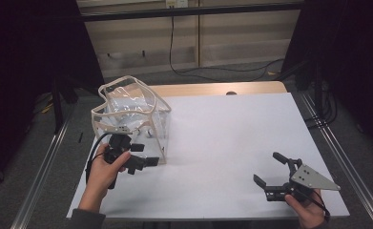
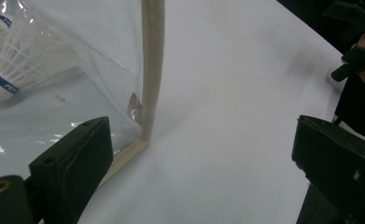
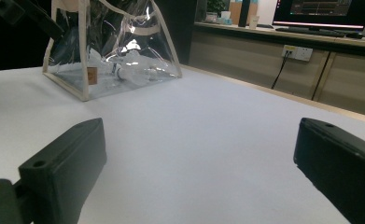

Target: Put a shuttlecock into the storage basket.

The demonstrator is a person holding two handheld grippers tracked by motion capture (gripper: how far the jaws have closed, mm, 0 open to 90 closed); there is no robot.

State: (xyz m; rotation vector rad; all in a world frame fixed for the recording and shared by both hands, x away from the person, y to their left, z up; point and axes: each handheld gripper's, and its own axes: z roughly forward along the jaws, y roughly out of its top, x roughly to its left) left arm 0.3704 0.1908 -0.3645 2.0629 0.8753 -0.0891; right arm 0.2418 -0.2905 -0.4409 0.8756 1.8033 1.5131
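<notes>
Table [image 1: 232,143]: white sheet over wood, dim room behind.
Bag [image 1: 131,114]: clear plastic, cream edging, upright at ten o'clock; a white shuttlecock [image 2: 17,60] lies inside.
Left gripper [image 1: 143,155]: jaws spread, empty, just beside the bag's near corner.
Right gripper [image 1: 270,169]: jaws spread, empty, at five o'clock.

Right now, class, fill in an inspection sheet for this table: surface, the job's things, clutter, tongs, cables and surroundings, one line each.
Surface: white table, a bare wooden strip along its far edge.
Job's things: clear bag with beige trim, upright at the left; a white shuttlecock lies inside it.
Clutter: nothing seen.
Tongs: left tongs open, at the bag's near corner, one jaw in front of the clear wall; right tongs open, low over the table's near right, holding nothing.
Cables: one trails from each pair of tongs; a black cable hangs down the back wall to the floor.
Surroundings: dark curtains either side, a wall socket, monitors on a desk behind.
</notes>
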